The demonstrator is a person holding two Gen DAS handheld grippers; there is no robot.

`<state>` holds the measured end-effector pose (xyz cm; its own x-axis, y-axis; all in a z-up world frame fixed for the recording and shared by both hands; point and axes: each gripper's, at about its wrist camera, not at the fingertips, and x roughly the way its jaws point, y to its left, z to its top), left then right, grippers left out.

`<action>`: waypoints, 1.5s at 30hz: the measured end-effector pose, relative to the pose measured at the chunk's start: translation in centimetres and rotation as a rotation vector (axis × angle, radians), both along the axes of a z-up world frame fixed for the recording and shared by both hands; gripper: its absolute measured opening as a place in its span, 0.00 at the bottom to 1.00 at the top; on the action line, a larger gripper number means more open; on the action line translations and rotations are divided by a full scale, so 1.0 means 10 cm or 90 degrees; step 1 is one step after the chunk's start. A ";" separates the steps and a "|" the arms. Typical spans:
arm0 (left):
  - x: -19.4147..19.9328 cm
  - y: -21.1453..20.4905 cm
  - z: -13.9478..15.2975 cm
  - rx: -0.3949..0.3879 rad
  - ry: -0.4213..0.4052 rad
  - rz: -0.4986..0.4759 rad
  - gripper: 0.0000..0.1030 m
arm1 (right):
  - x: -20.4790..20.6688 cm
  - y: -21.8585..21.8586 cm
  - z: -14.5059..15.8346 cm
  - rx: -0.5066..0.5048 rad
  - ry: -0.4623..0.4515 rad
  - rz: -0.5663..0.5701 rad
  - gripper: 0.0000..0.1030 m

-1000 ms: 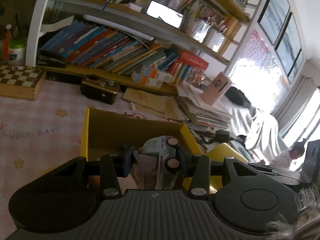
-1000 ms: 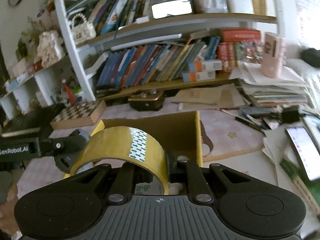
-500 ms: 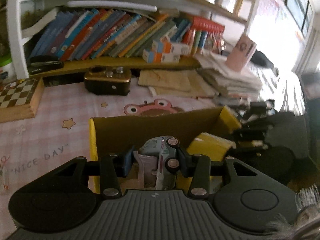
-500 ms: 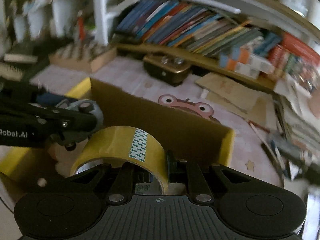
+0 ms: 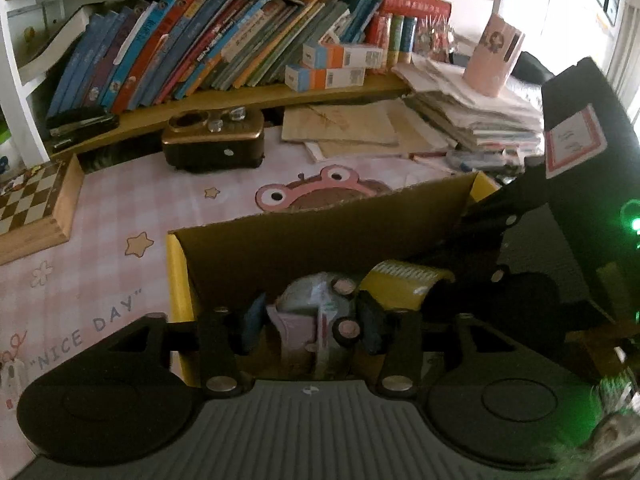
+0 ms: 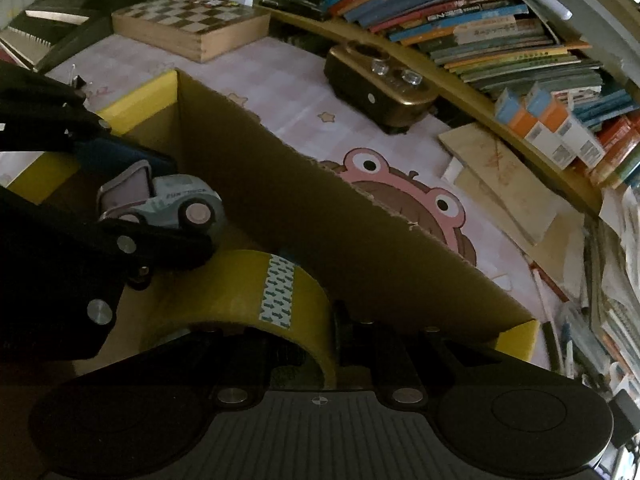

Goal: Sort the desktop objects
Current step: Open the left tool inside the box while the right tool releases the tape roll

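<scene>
My left gripper [image 5: 310, 318] is shut on a small grey and pink toy car [image 5: 316, 320] and holds it inside the open cardboard box [image 5: 320, 236]. The car also shows in the right wrist view [image 6: 168, 200], low in the box. My right gripper [image 6: 288, 332] is shut on a yellow tape roll [image 6: 256, 292] and holds it inside the same box [image 6: 360, 232], just right of the car. The roll shows in the left wrist view [image 5: 404, 284] beside the car.
The box stands on a pink checked mat [image 5: 120, 208] with a frog picture [image 6: 404, 188]. Behind it are a brown radio [image 5: 214, 140], a chessboard box [image 6: 188, 24], loose papers [image 5: 344, 128] and a low shelf of books [image 5: 200, 52]. A paper stack [image 5: 480, 116] lies at the right.
Both grippers have tilted down and moved into the box with their loads. The car and the tape roll now sit side by side low inside it.
</scene>
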<state>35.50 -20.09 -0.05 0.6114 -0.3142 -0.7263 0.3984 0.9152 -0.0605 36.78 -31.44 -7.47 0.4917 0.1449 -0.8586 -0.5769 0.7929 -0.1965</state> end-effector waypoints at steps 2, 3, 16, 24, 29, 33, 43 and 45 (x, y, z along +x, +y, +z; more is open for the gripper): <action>-0.02 0.02 0.03 -0.007 -0.019 0.011 0.70 | -0.01 -0.01 0.02 0.004 -0.003 0.001 0.26; -0.04 0.04 0.05 -0.010 -0.028 0.017 0.74 | -0.02 -0.01 0.03 0.005 -0.006 0.001 0.31; -0.53 0.33 0.55 -0.081 -0.145 0.077 0.99 | -0.32 -0.46 0.61 0.161 -0.114 -0.107 0.66; -0.98 0.50 0.80 -0.097 -0.214 0.126 1.00 | -0.80 -0.51 0.88 0.224 -0.188 -0.135 0.70; -1.26 0.63 0.82 -0.090 -0.235 0.156 1.00 | -1.10 -0.59 0.97 0.252 -0.227 -0.171 0.76; -1.46 0.76 0.79 -0.079 -0.251 0.196 1.00 | -1.28 -0.68 0.96 0.261 -0.255 -0.205 0.84; -1.81 1.04 0.65 -0.086 -0.232 0.239 1.00 | -1.73 -0.73 0.81 0.256 -0.261 -0.267 0.84; -1.90 1.08 0.62 -0.092 -0.232 0.240 1.00 | -1.83 -0.68 0.76 0.258 -0.255 -0.276 0.84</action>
<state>16.53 -9.27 6.15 0.9048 -0.1058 -0.4124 0.0632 0.9913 -0.1156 18.46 -38.26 0.18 0.8438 0.1337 -0.5197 -0.1378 0.9900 0.0309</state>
